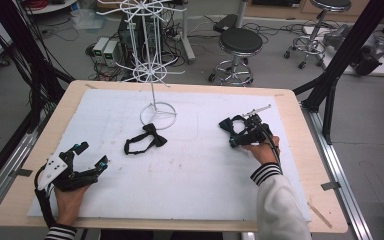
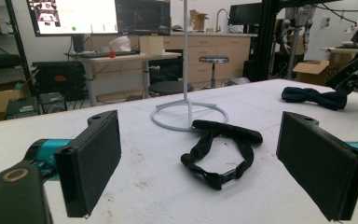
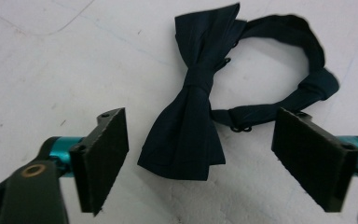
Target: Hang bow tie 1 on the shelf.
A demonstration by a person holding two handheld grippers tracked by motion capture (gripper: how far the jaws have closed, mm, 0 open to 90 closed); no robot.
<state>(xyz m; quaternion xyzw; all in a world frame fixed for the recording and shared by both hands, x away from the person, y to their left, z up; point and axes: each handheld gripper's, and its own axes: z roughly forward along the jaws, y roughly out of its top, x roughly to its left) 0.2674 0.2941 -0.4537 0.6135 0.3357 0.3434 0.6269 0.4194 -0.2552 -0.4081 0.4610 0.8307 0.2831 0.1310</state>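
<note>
My right gripper hangs spread over the navy bow tie at frame centre; my left gripper gapes too.

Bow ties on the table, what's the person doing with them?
A person holds a gripper in each hand. The right gripper is open and hovers right over a bow tie, with nothing grabbed yet. The left gripper is open too, waiting near the table's left edge. A second bow tie lies by the white stand.
</note>
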